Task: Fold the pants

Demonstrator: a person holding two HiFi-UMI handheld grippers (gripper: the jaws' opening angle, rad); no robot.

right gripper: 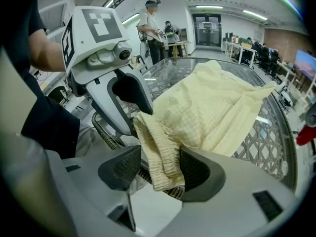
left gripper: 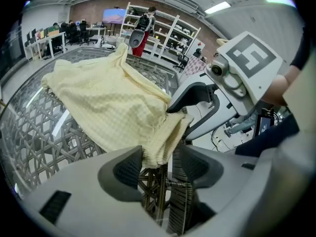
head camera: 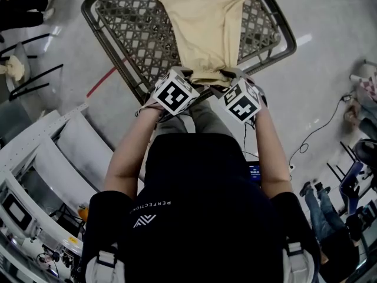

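Pale yellow pants (head camera: 206,22) lie spread on a woven lattice table (head camera: 118,16), with the waistband at the near edge. My left gripper (head camera: 184,78) and right gripper (head camera: 234,78) sit side by side at that waistband. In the left gripper view the jaws (left gripper: 155,169) stand open, and the ribbed waistband end (left gripper: 163,142) hangs loose between the pads. In the right gripper view the jaws (right gripper: 155,169) are also open; the waistband (right gripper: 160,157) droops between them, resting against one pad. Each view shows the other gripper close by (left gripper: 212,93) (right gripper: 113,83).
The table's dark metal rim (head camera: 283,28) runs around the lattice. White shelving (head camera: 53,152) stands at the left. A cable (head camera: 318,128) trails over the floor at the right, near seated people (head camera: 324,217). A person (right gripper: 153,19) stands beyond the table.
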